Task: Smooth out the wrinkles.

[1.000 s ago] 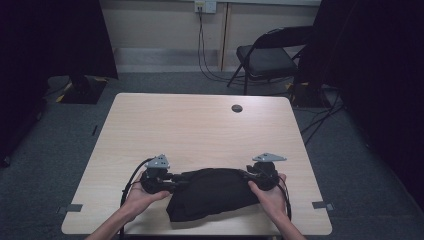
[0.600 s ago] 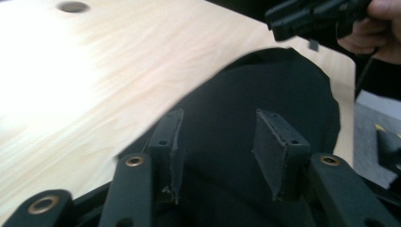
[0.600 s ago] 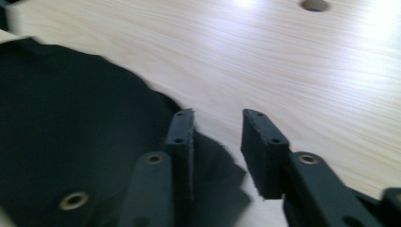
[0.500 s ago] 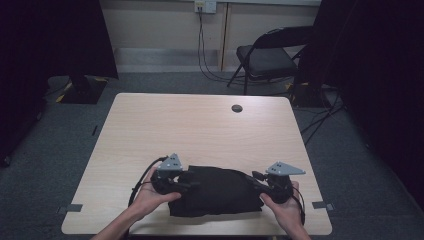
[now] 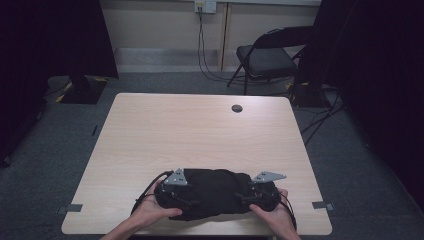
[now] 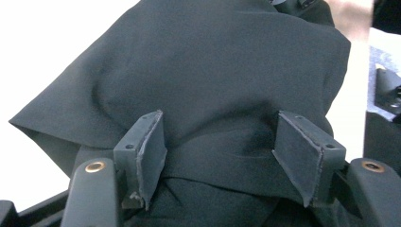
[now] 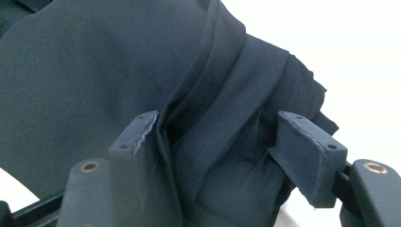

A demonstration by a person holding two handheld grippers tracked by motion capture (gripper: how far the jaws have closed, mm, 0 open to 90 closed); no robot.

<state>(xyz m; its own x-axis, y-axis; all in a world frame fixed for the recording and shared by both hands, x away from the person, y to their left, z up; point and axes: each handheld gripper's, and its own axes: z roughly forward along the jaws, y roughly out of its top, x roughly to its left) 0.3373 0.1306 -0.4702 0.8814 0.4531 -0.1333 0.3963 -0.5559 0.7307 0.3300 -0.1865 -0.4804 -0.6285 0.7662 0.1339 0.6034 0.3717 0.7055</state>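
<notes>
A black cloth [image 5: 212, 192] lies bunched in folds on the pale wooden table [image 5: 200, 130], close to its near edge. My left gripper [image 5: 189, 201] is at the cloth's left end and my right gripper [image 5: 245, 198] is at its right end, each held in a hand. In the left gripper view the cloth [image 6: 213, 71] lies between and beyond the wide-apart pads [image 6: 149, 151] of the left gripper [image 6: 220, 137], which do not press it. In the right gripper view, folds of the cloth [image 7: 94, 71] bulge between the spread jaws of the right gripper [image 7: 222, 137]. Both pairs of jaws have just been opening.
A round cable hole [image 5: 237, 108] sits near the table's far edge. A folding chair [image 5: 265, 57] stands behind the table at the right, with cables trailing on the floor. Tape marks [image 5: 74, 208] lie on the carpet beside the near corners.
Both hands have come down toward the table's near edge with the cloth, which now rests as a flatter bundle. Both grippers' jaws have spread apart.
</notes>
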